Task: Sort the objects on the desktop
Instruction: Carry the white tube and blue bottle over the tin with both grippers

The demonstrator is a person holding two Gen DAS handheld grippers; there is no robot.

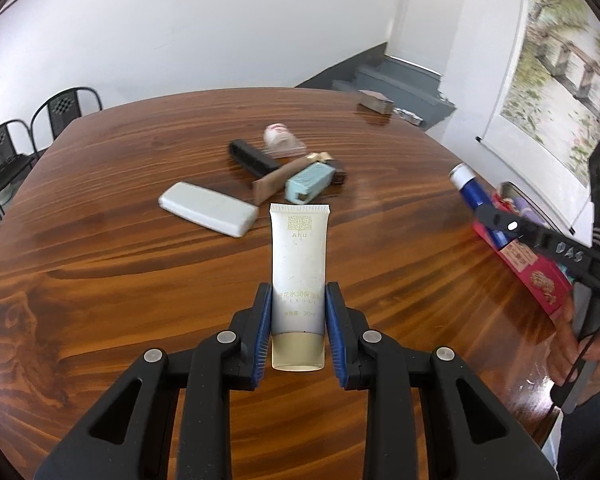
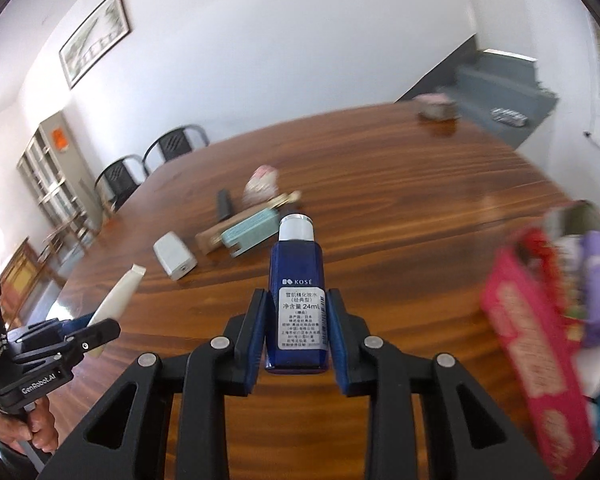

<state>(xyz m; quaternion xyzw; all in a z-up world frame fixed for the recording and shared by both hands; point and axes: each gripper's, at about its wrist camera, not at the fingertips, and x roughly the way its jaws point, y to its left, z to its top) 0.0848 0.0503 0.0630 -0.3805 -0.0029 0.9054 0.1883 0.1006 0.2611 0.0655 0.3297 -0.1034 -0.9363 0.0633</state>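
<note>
My left gripper [image 1: 299, 312] pinches a white cream tube [image 1: 298, 264] between its blue pads, cap end toward the camera, crimped end pointing out over the wooden table [image 1: 100, 264]. My right gripper [image 2: 298, 320] clamps a dark blue bottle [image 2: 296, 292] — silver cap away from me. Ahead of both claws lies a loose cluster: a pale grey case [image 1: 208, 214], a mint-green box [image 1: 310, 182], a black bar [image 1: 252, 158]. Right of the right claw sits a pink box [image 2: 536, 344], blurred, with things inside.
</note>
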